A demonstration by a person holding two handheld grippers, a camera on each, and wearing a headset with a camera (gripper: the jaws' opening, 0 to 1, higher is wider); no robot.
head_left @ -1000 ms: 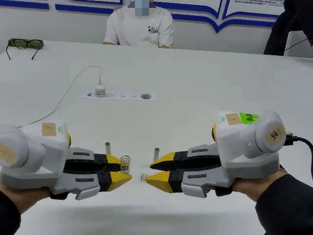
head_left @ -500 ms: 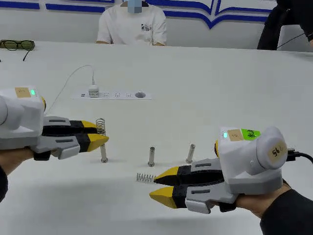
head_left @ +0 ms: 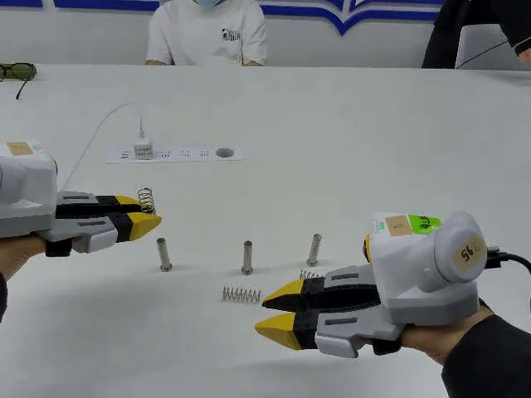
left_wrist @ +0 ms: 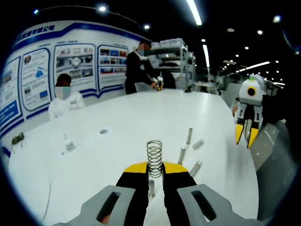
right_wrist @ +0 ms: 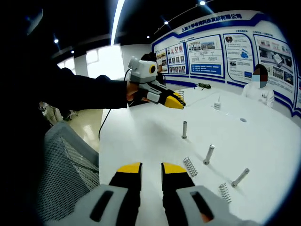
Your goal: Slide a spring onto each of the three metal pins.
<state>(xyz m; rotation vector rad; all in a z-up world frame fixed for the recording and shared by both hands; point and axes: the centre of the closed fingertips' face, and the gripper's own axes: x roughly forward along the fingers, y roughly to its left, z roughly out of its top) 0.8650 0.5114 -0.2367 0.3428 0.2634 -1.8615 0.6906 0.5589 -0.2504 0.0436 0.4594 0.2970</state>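
1. Progress, judged from the head view: all three pins (head_left: 247,257) stand bare. My left gripper (head_left: 148,212) holds one spring (head_left: 147,200) above the table (head_left: 373,149), near the leftmost pin. Two loose springs (head_left: 241,293) lie by the pins.
2. Left gripper view: the jaws pinch that spring upright at its base.
3. Right gripper view: my right gripper (right_wrist: 151,165) is empty, its jaws a narrow gap apart, with the loose springs just ahead. I judge all three placements remain.

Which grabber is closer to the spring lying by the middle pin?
Right. The right hand-held gripper is just beside the lying spring; the left hand-held gripper, gripping a second spring, is far to its left.
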